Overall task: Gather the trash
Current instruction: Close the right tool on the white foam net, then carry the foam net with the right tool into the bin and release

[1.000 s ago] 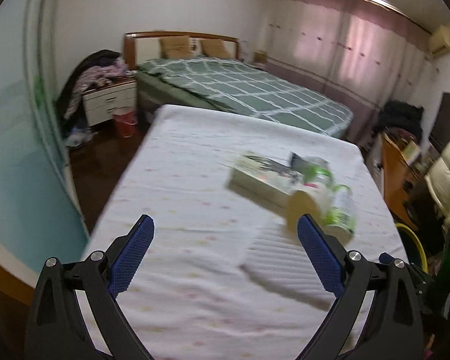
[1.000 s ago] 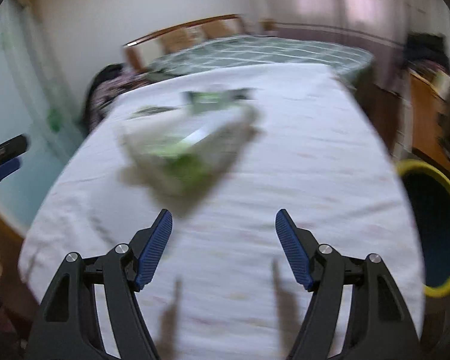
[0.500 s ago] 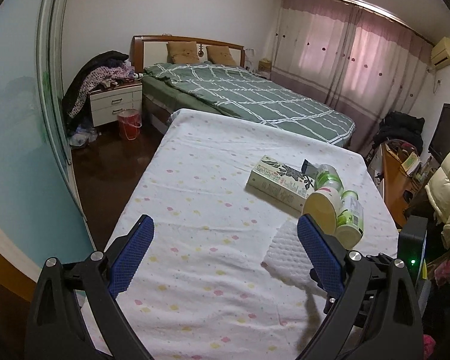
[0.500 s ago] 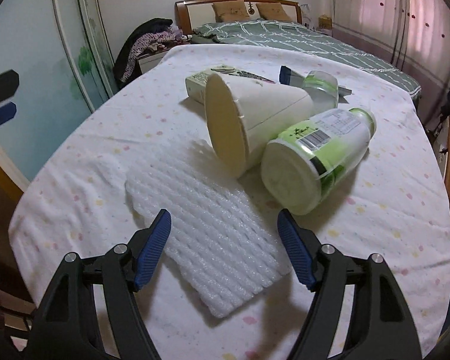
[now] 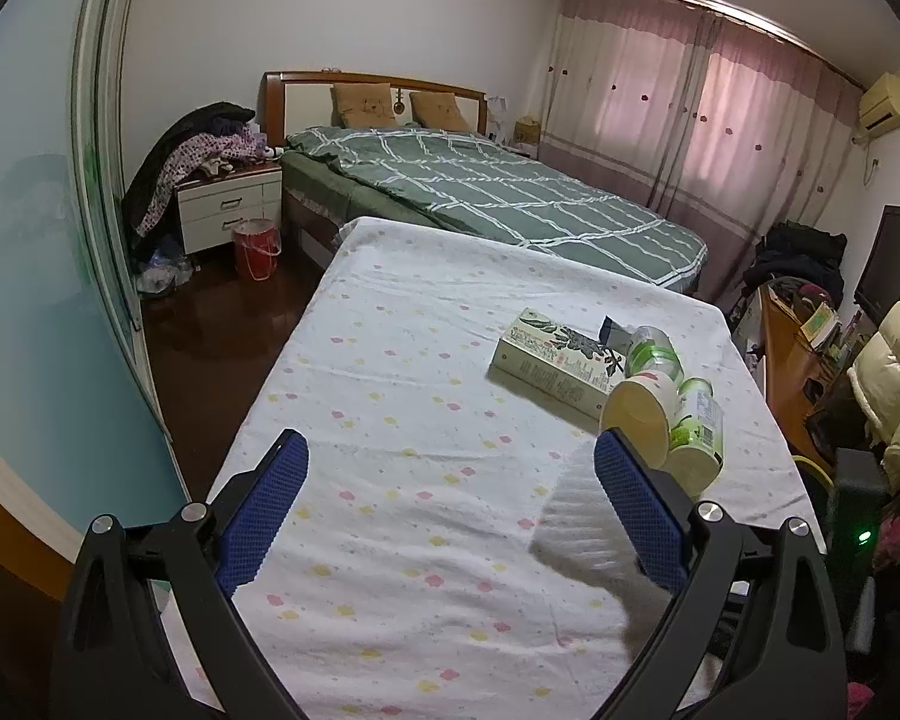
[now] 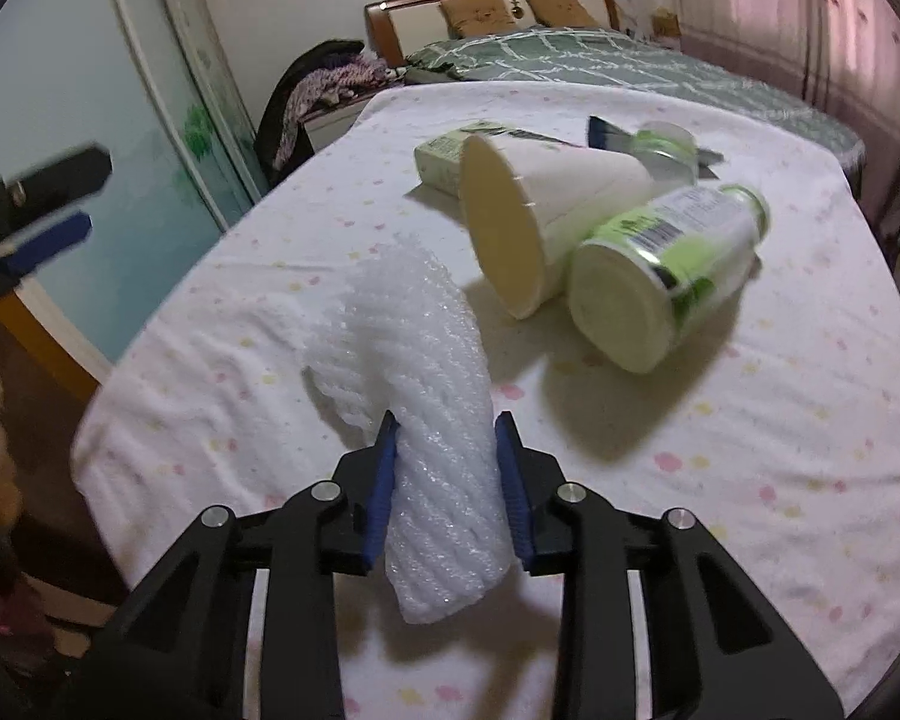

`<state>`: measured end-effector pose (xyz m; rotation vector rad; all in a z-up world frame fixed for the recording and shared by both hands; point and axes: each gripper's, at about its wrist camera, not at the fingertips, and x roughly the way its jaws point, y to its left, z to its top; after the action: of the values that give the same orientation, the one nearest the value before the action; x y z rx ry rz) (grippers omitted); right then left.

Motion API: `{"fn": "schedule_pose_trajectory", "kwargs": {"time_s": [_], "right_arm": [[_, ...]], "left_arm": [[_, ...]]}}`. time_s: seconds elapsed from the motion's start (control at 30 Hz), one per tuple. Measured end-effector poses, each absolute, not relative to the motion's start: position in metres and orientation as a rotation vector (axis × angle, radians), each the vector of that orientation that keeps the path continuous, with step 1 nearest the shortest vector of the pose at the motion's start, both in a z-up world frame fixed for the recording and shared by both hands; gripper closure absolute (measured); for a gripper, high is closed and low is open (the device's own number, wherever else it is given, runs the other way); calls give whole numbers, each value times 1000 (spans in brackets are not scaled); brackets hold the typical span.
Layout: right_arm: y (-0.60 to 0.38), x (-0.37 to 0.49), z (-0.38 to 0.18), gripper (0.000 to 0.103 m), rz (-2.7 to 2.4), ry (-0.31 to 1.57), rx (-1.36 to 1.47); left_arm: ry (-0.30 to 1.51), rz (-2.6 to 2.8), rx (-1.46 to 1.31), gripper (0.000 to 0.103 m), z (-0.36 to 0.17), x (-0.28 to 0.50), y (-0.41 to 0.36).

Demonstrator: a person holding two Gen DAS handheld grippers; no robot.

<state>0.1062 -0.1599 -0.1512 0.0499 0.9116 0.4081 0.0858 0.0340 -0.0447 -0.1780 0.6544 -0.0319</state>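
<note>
Right gripper (image 6: 447,468) jaws have just been closing onto the white foam netting sheet (image 6: 432,420), now bunched off the spotted tablecloth (image 6: 750,450) at lower centre, pinched for lifting as trash. Left gripper (image 5: 450,504) hovers spread, empty. White paper cup (image 6: 540,216) and green-labelled bottle (image 6: 666,264) lie upper right.

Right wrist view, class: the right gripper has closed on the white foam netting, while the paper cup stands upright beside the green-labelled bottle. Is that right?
Not quite. The right gripper, whose jaws have just been closing, does pinch the white foam netting, but the paper cup lies on its side, mouth toward the camera, against the green-labelled bottle, which also lies down. The right wrist view shows it.
</note>
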Motion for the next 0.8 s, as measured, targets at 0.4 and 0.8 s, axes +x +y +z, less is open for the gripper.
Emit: {"fn": "schedule_pose_trajectory", "kwargs": {"time_s": [0.4, 0.8], "right_arm": [[-253, 81, -100, 72, 216, 723, 230], [-406, 68, -129, 70, -384, 666, 387]], "left_arm": [[669, -54, -154, 8, -50, 89, 21], [716, -99, -136, 8, -68, 100, -2]]}}
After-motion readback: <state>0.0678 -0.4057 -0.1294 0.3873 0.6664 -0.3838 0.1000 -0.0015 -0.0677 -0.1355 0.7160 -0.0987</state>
